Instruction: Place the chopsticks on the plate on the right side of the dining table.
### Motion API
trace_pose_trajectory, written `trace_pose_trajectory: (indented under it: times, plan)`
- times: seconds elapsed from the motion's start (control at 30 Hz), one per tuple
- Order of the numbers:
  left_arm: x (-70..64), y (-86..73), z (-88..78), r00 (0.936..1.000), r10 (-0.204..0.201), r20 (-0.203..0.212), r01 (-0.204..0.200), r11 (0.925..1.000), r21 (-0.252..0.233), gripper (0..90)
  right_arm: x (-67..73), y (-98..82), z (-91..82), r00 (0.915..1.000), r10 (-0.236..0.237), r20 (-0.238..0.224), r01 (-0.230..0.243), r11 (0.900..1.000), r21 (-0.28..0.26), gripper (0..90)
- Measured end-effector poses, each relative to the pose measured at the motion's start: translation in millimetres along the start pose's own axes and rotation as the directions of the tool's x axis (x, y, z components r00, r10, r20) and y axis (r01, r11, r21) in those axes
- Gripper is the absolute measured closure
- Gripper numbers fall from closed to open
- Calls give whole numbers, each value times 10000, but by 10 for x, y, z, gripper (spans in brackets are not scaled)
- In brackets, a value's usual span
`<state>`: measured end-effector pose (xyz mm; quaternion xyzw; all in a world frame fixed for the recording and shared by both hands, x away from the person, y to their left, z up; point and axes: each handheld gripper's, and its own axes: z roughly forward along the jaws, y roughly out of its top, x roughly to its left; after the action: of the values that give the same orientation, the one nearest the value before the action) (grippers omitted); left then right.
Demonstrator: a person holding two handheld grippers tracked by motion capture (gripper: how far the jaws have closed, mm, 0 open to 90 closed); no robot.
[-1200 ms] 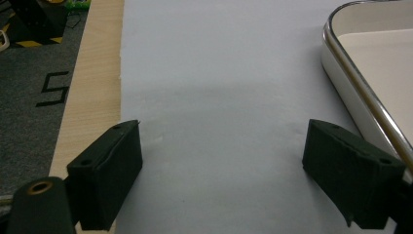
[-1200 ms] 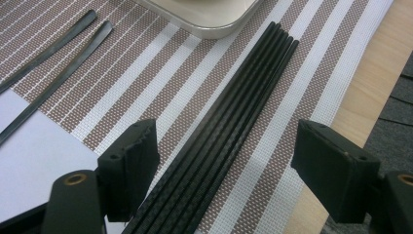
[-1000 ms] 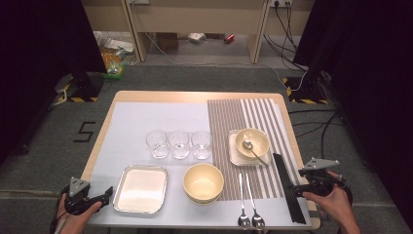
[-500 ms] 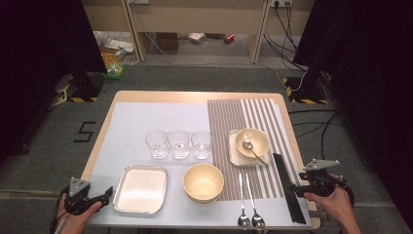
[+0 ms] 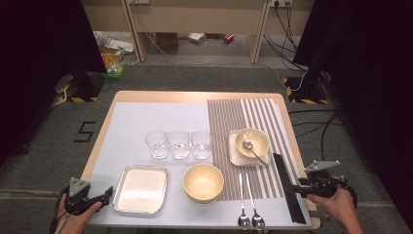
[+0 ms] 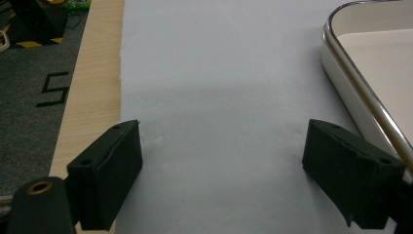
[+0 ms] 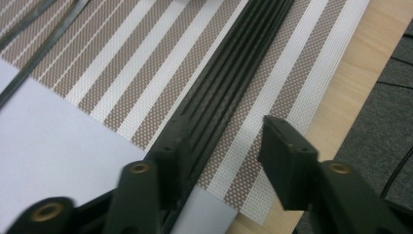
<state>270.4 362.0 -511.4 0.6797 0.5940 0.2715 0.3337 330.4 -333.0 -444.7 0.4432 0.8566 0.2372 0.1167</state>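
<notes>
My right gripper (image 5: pixel 295 187) is at the table's front right corner, low over a long black ribbed strip (image 5: pixel 285 178) on the striped placemat (image 5: pixel 229 117). In the right gripper view the strip (image 7: pixel 238 63) runs between the jaws, close beside the left one, with a gap to the right one. My right gripper (image 7: pixel 221 136) has just been closing and is still open. My left gripper (image 5: pixel 104 194) is at the front left, beside a metal tray (image 5: pixel 141 189). In its own view the left gripper (image 6: pixel 224 141) stands wide open over white paper, the tray's rim (image 6: pixel 360 102) to its right.
Three glasses (image 5: pixel 178 144) stand in a row mid-table. A yellow bowl (image 5: pixel 203 182) sits in front of them. A small bowl with a spoon (image 5: pixel 252 142) rests on a square plate. Two spoons (image 5: pixel 248 204) lie left of the black strip. The table edge (image 7: pixel 350 83) is just right of the placemat.
The right gripper's jaws look narrower than a second ago. Both hands have stayed where they were, and nothing on the table has moved.
</notes>
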Motion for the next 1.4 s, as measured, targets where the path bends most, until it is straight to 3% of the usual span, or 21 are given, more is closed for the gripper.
trace_pose_trajectory:
  times: [0.1, 0.47, 1.1, 1.4]
  plan:
    - [0, 0, 0, 10000, 3, -2, -3, 10000, 1, 135, 8, -4, 18, 9998, -214, 1, 214, 9997, 77, 585]
    - [-2, -2, 0, 10000, -22, -5, 22, 10000, -13, 135, -22, -33, 79, 9999, -106, 134, 103, 9996, 260, 597]
    - [-1, 0, -1, 10000, 5, -7, -5, 10000, 8, 135, -35, -52, 125, 10000, -39, -70, 43, 9989, 469, 634]
    - [-4, 0, 1, 10000, -12, -31, 12, 10000, -12, 135, -44, -46, 109, 9997, -101, -211, 124, 9937, 1118, 719]
